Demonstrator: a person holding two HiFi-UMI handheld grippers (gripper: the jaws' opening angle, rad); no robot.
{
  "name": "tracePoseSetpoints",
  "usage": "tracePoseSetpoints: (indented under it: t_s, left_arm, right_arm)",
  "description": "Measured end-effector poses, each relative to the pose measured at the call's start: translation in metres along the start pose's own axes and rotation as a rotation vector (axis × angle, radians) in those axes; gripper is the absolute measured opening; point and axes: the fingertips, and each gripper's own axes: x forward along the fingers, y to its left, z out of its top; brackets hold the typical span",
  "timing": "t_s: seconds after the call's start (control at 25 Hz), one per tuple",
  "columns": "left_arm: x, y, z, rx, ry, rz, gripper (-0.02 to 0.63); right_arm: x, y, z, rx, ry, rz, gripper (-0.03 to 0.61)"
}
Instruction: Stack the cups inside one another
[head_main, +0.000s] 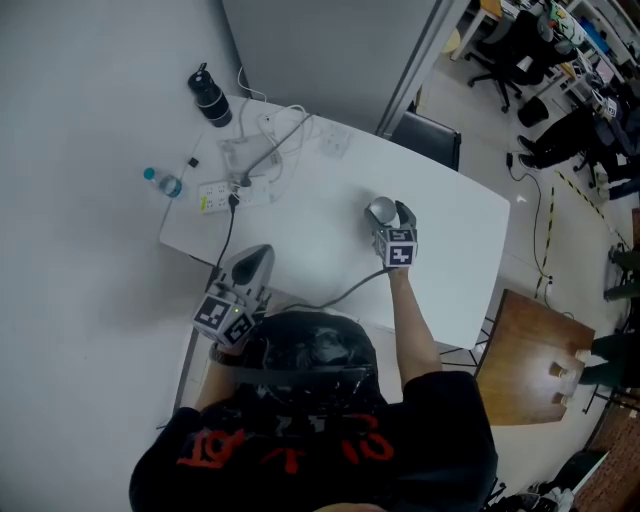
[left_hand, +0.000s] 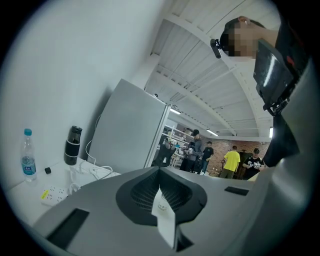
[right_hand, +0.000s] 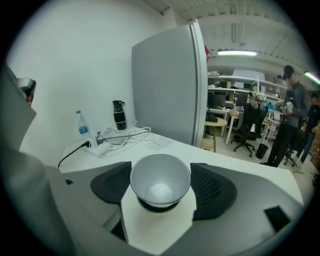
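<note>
A pale grey cup (right_hand: 160, 176) sits mouth up between the dark pads of my right gripper (right_hand: 161, 192), which is shut on it. In the head view this cup (head_main: 380, 210) is carried above the middle right of the white table (head_main: 330, 215), at the tip of the right gripper (head_main: 391, 218). My left gripper (head_main: 250, 264) hovers at the table's near left edge, shut with nothing in it. In the left gripper view its jaws (left_hand: 161, 189) are pressed together. No other cup shows in any view.
At the table's far left stand a black flask (head_main: 211, 98), a small water bottle (head_main: 160, 181) and a power strip (head_main: 215, 195) with white cables. A black chair (head_main: 430, 135) stands behind the table. A wooden table (head_main: 535, 355) is at the right.
</note>
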Motion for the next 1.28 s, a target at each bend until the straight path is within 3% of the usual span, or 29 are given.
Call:
tracePoseSetpoints:
  t_s: [0.12,0.32,0.52,0.72,0.88,1.04,1.28]
  left_arm:
    - [0.002,-0.001,-0.006,-0.011,0.014,-0.007,0.005]
    - [0.016,-0.008,-0.006,-0.001,0.025,-0.046,0.005]
    - [0.034,-0.019,0.006,-0.021,0.014,-0.113,0.005]
    - [0.055,-0.039,0.024,0.027,0.0,-0.193,0.005]
    - [0.068,-0.054,0.025,0.039,0.012,-0.245,0.005]
    - [0.078,-0.064,0.018,0.04,0.032,-0.278,0.005]
    - [0.075,-0.061,0.021,0.066,0.037,-0.266,0.005]
  right_arm:
    - [-0.005,0.008,0.001,0.029,-0.036,0.011,0.413]
    - [-0.06,0.026,0.03,0.098,-0.191,0.042,0.406]
    - [-0.136,0.049,0.053,0.185,-0.32,0.062,0.212]
    - [-0.187,0.069,0.068,0.232,-0.406,0.075,0.164]
    - [-0.207,0.075,0.075,0.213,-0.442,0.05,0.013]
    - [-0.217,0.077,0.075,0.2,-0.451,0.033,0.008]
    - [-0.243,0.053,0.08,0.199,-0.492,-0.053,0.008]
